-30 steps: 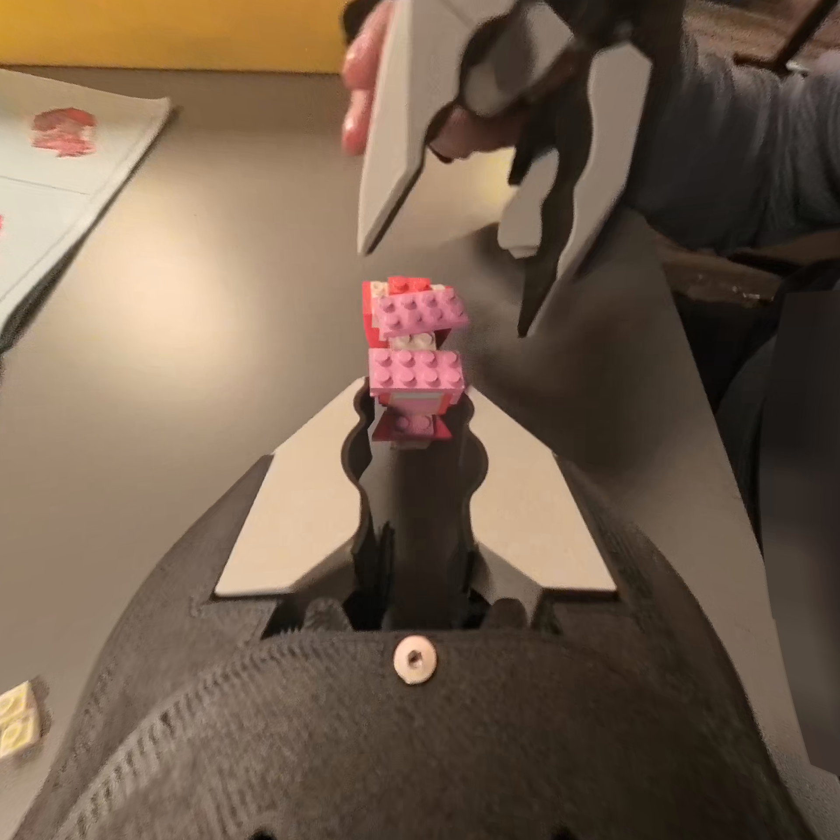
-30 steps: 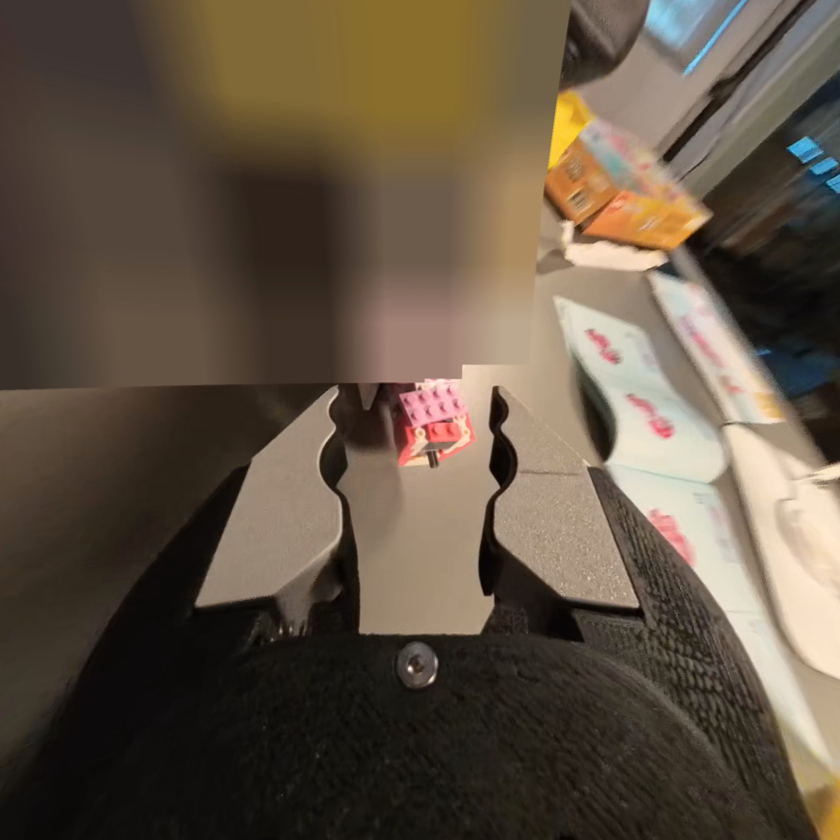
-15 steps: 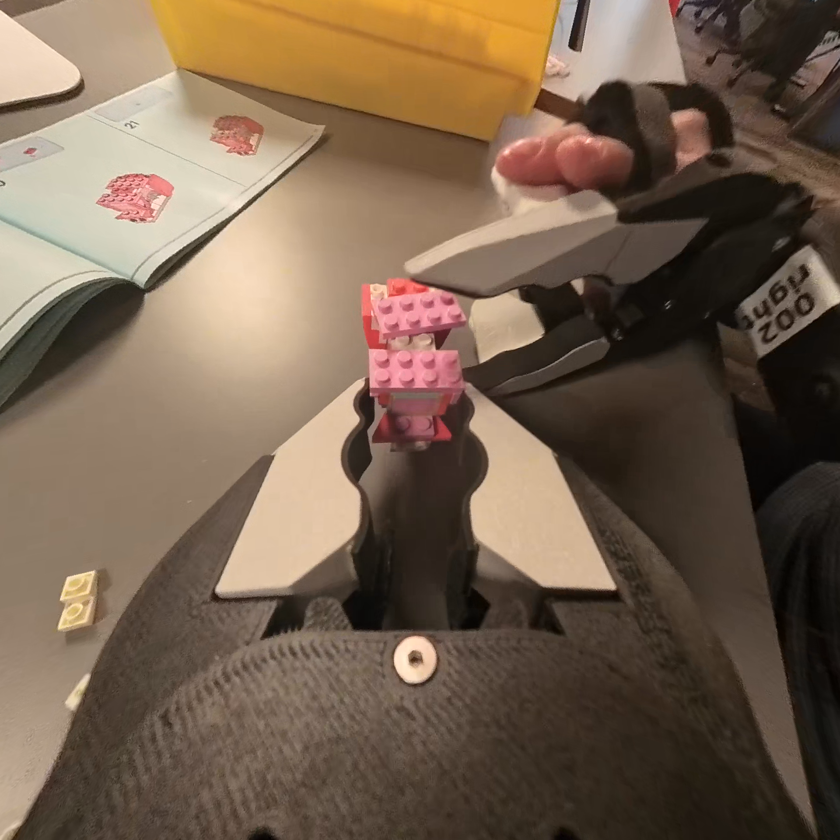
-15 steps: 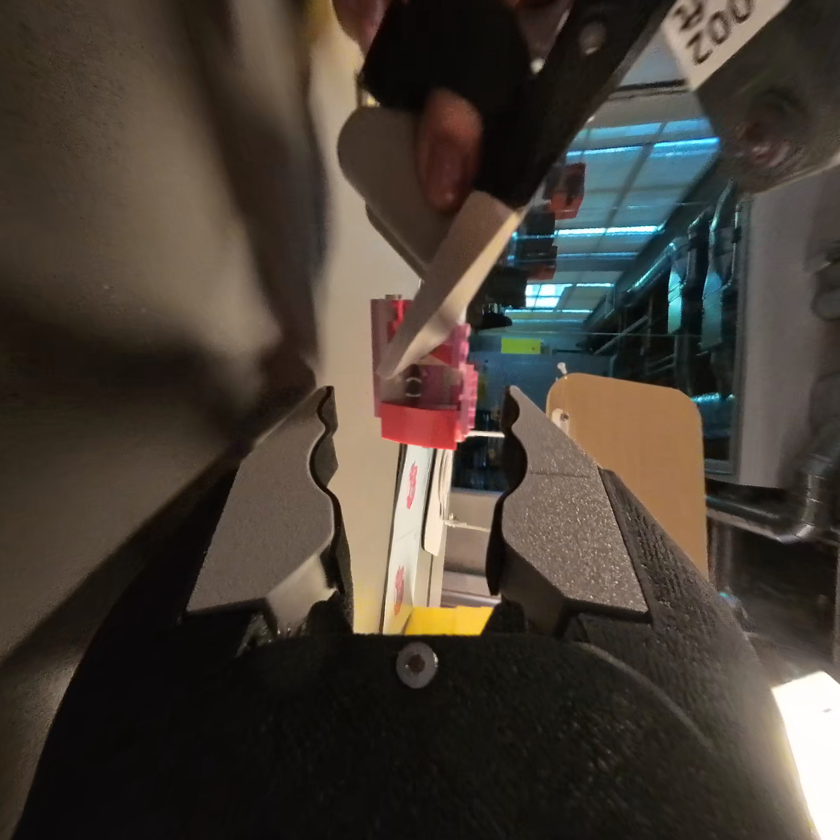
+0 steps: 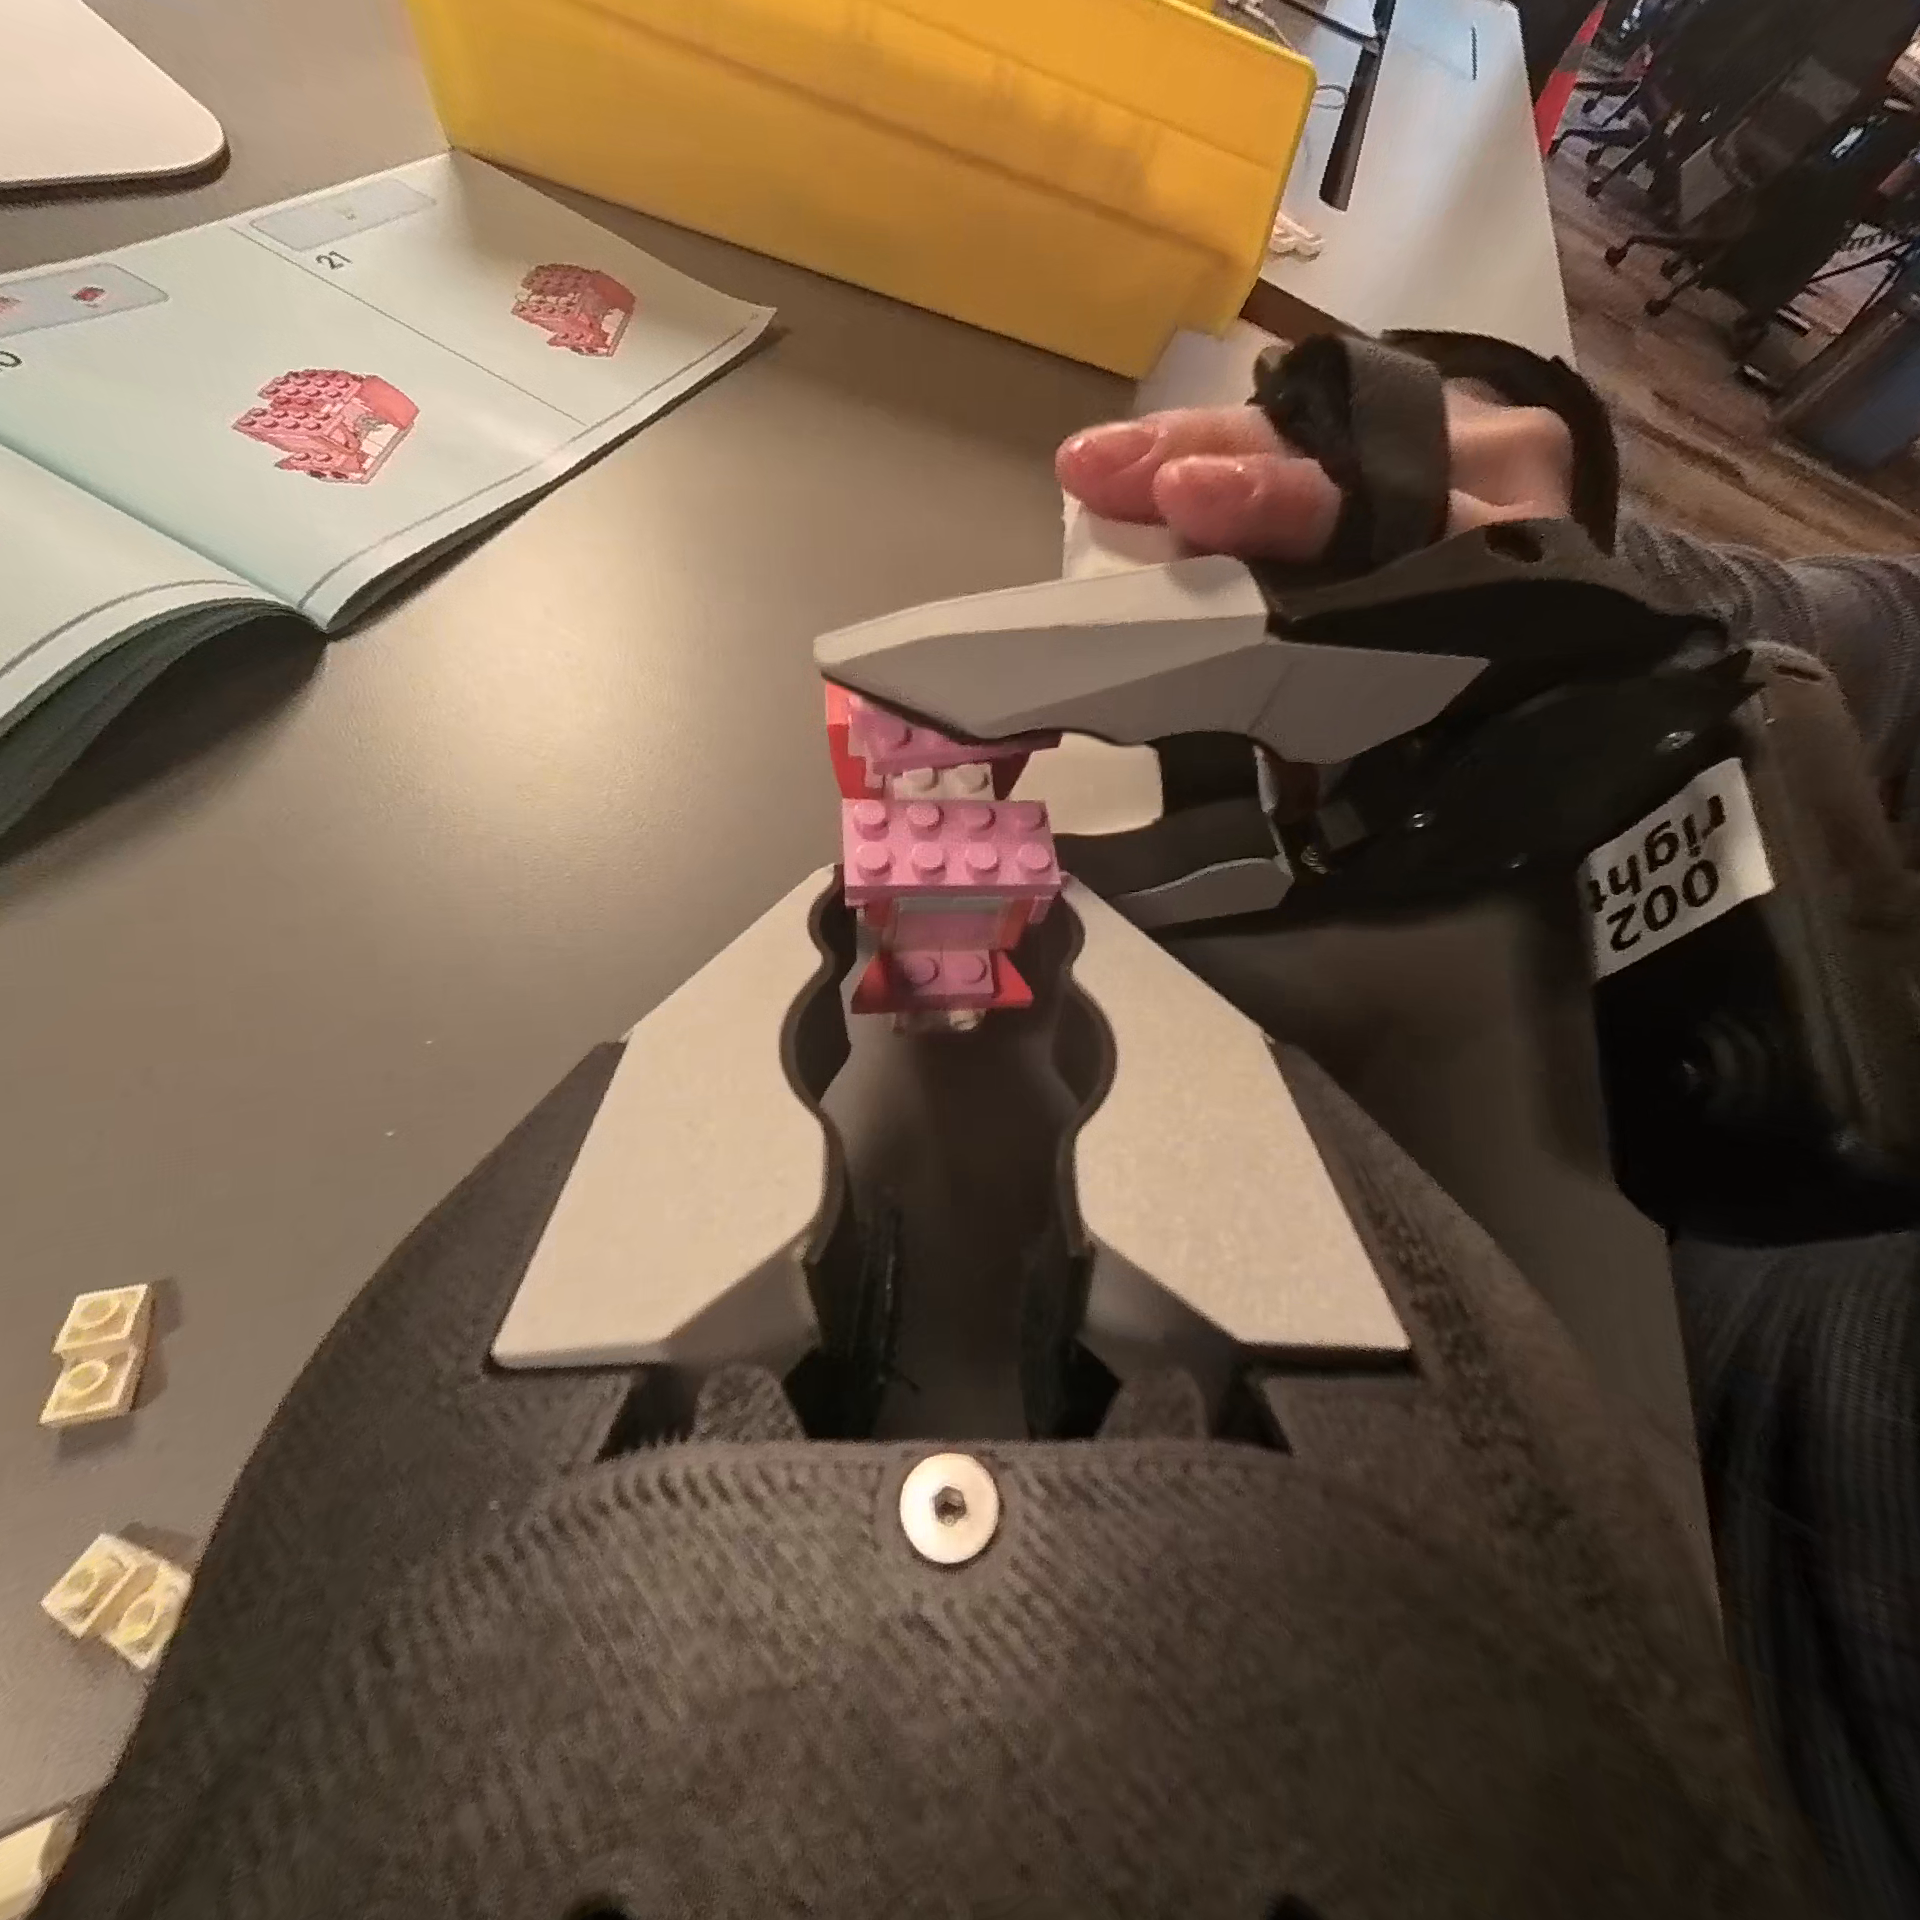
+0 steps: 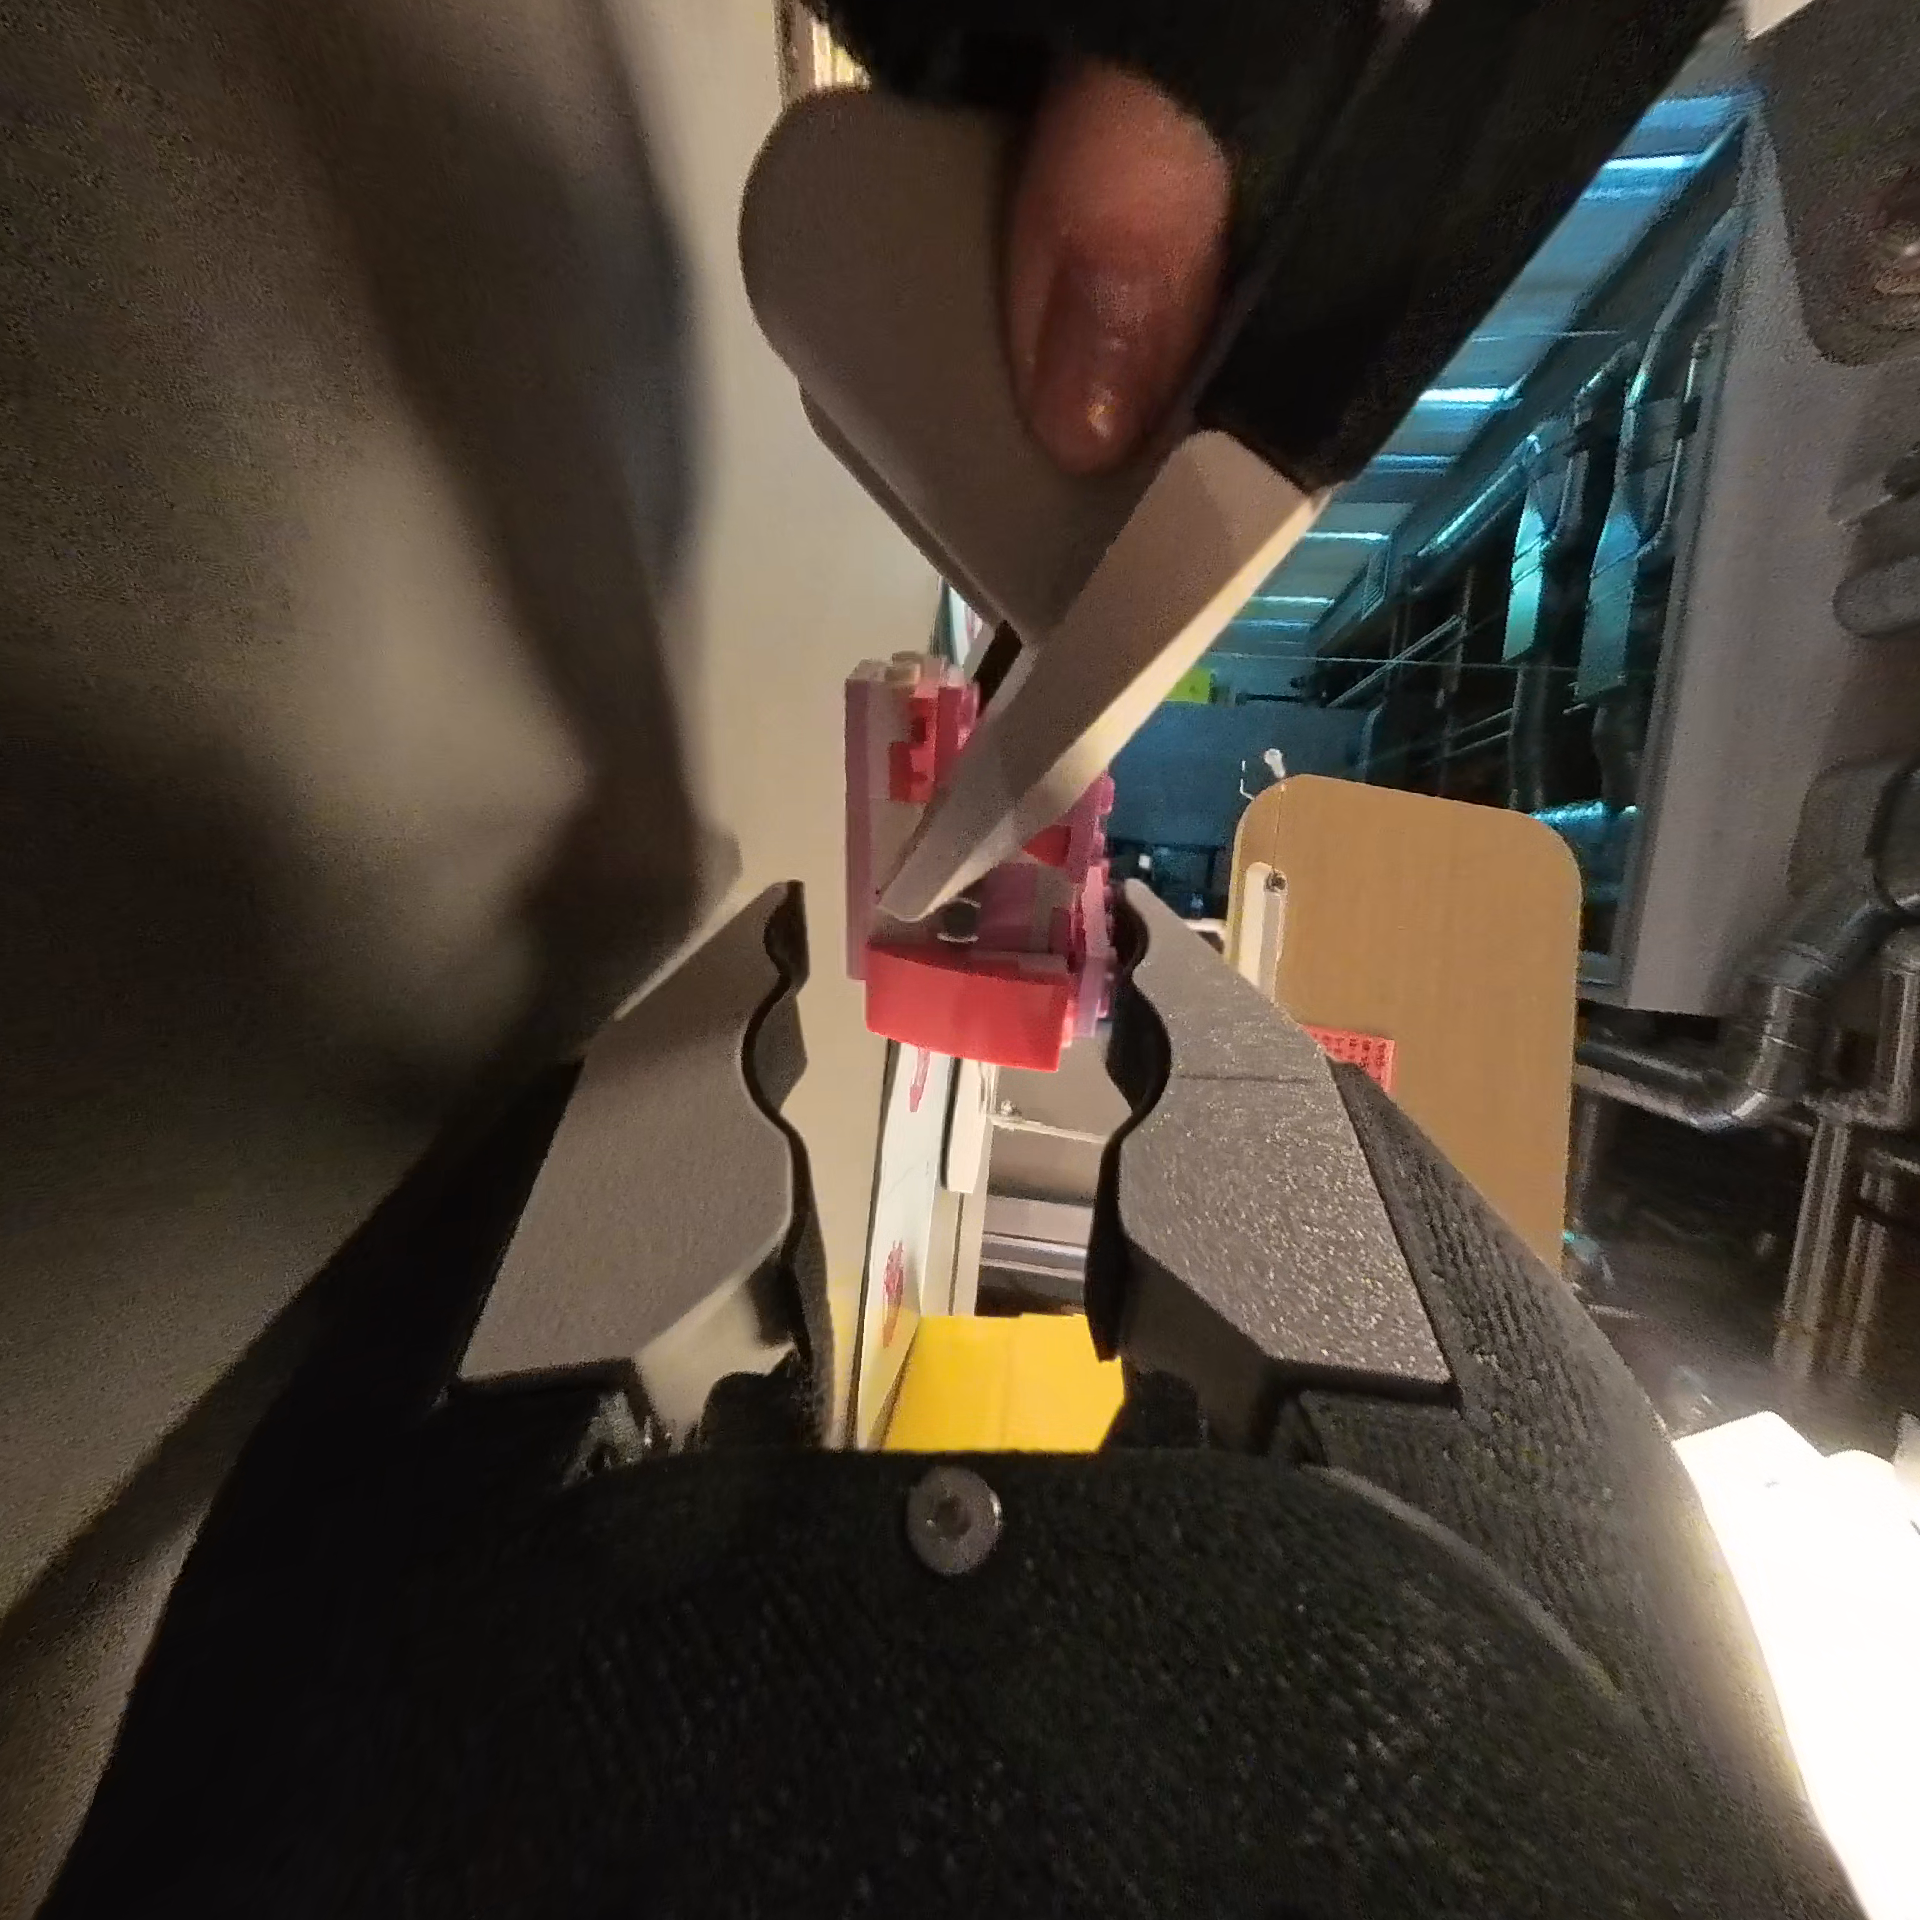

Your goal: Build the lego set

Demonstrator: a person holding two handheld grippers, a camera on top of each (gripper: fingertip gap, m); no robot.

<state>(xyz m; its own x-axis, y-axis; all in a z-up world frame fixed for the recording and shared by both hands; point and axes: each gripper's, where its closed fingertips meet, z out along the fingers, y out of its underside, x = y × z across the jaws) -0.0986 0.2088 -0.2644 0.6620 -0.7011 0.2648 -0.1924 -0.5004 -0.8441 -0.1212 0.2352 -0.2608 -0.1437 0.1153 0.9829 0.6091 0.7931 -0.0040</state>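
As framed by the left wrist view: the left tool (image 5: 951, 935) looks along its two pale grey fingers over a grey-brown surface (image 5: 416, 935).
Thing held: a small model of pink, red and white studded plastic bricks (image 5: 951, 842) stands off the surface, its lower end clamped between the left tool's fingertips.
Right tool (image 5: 956, 784): it comes in from the right, strapped to a person's hand (image 5: 1247, 488). Its upper finger lies on the model's far pink block, and its lower finger sits just beside the left tool's right fingertip.
Surroundings: an open pale-blue instruction booklet (image 5: 312, 416) and a yellow box (image 5: 883, 156) lie beyond. Small cream square plates (image 5: 99, 1361) lie at the left edge.

Right wrist view, tool state: the right tool is released. One dark finger (image 6: 1195, 997) touches the model's pink studded side, and the other stands clear of the red block, with open space between them.
Left tool in this view: one pale finger (image 6: 1039, 748) slants across the model.

Handling (judgement): the model is probably light and rigid. Its joints are press-fitted, so a twist or a squeeze across a seam could pop blocks apart. The smooth red slopes look slippery.
Where to hold (judgement): flat opposing brick walls near the solid middle are the best place, not the overhanging pink plates.
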